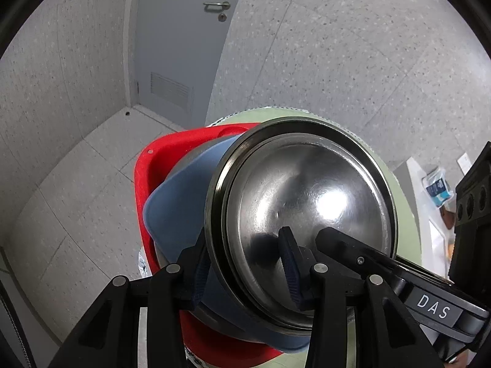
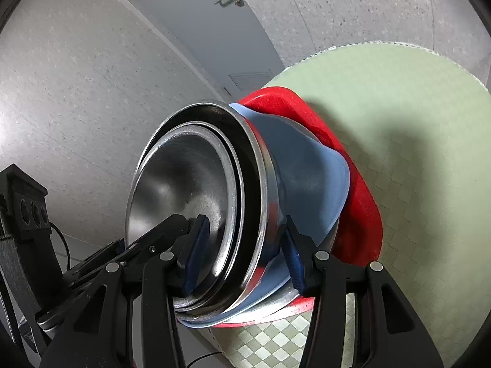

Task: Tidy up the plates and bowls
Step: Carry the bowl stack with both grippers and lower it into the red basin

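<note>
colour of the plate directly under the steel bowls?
Blue: the blue plate sits between the steel bowls and red plate. Clearest in the right wrist view.

steel bowls [image 1: 307,202]: silver | plate [image 2: 310,165]: blue | tray [image 2: 362,214]: red | tablecloth [image 2: 414,107]: pale green, checked

Grey door [image 1: 181,43] with lever handle [image 1: 217,5] standing shut; green checked cloth [image 2: 414,116] covering round tabletop [image 2: 221,348].

Red tray [image 1: 144,184] mostly hidden behind blue plate [image 1: 175,202], table [image 2: 399,98] cut off — right edge.
</note>
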